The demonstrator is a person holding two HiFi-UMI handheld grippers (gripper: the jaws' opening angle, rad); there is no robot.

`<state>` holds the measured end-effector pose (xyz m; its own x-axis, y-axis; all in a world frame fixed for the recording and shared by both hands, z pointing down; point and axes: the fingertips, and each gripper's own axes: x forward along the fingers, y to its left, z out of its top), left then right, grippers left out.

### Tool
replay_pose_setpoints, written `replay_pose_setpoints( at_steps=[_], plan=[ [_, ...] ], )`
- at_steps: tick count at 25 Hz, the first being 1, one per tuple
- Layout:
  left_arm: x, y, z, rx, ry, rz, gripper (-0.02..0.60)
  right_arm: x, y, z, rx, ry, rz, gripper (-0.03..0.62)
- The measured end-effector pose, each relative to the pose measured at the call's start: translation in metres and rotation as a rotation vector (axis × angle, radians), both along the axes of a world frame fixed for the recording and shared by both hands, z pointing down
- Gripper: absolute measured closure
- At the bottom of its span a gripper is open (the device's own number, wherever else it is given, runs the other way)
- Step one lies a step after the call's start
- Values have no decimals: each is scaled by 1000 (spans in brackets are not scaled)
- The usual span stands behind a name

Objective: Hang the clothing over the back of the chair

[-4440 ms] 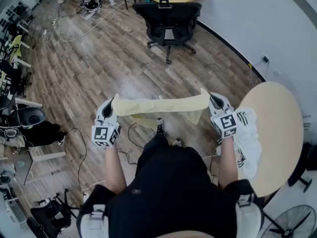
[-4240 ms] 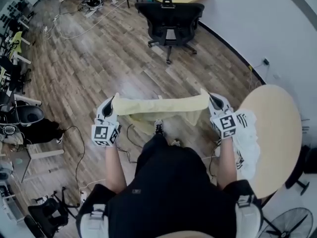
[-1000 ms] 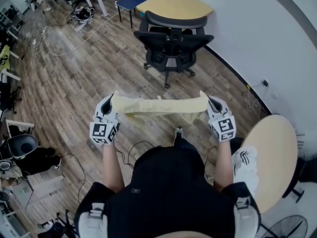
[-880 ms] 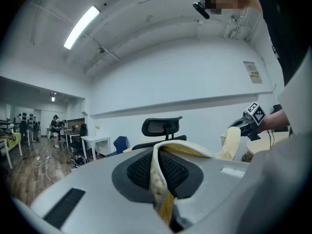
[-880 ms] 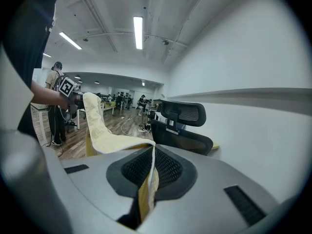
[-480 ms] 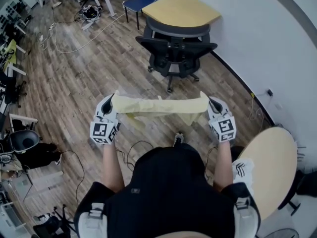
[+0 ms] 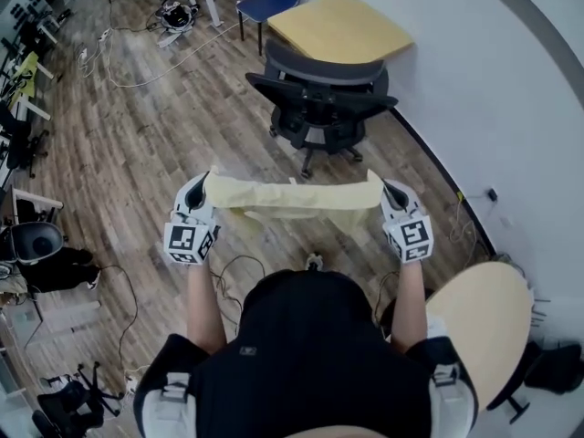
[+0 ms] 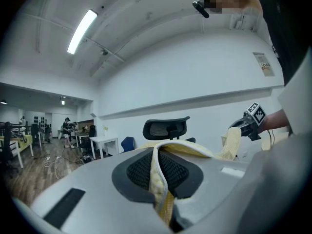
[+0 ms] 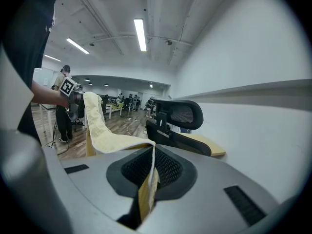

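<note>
Both left tongs (image 7: 204,187), right tongs (image 7: 380,186) pinch garment (image 7: 292,195) edge (chair (image 7: 321,108) apart).

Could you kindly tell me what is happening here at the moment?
A person holds a pale yellow garment stretched between two tools: the left hand-held gripper is shut on one end and the right hand-held gripper on the other. A black office chair stands ahead; the garment is not yet over its back.
</note>
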<state>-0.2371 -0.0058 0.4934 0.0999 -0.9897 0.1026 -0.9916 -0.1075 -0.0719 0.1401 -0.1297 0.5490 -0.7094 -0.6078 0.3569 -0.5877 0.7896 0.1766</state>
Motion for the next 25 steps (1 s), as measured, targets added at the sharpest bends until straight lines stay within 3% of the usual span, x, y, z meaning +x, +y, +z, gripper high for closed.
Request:
replay_pose_setpoints(
  at_steps=[7,25],
  plan=[
    [19,-12,0,-2,-2,-37,571,15,-24,-3,2,5,-42,591],
    [38,-32,-13,1,-52,-47,571,30,-51,2,3,-39,-39,591]
  ],
)
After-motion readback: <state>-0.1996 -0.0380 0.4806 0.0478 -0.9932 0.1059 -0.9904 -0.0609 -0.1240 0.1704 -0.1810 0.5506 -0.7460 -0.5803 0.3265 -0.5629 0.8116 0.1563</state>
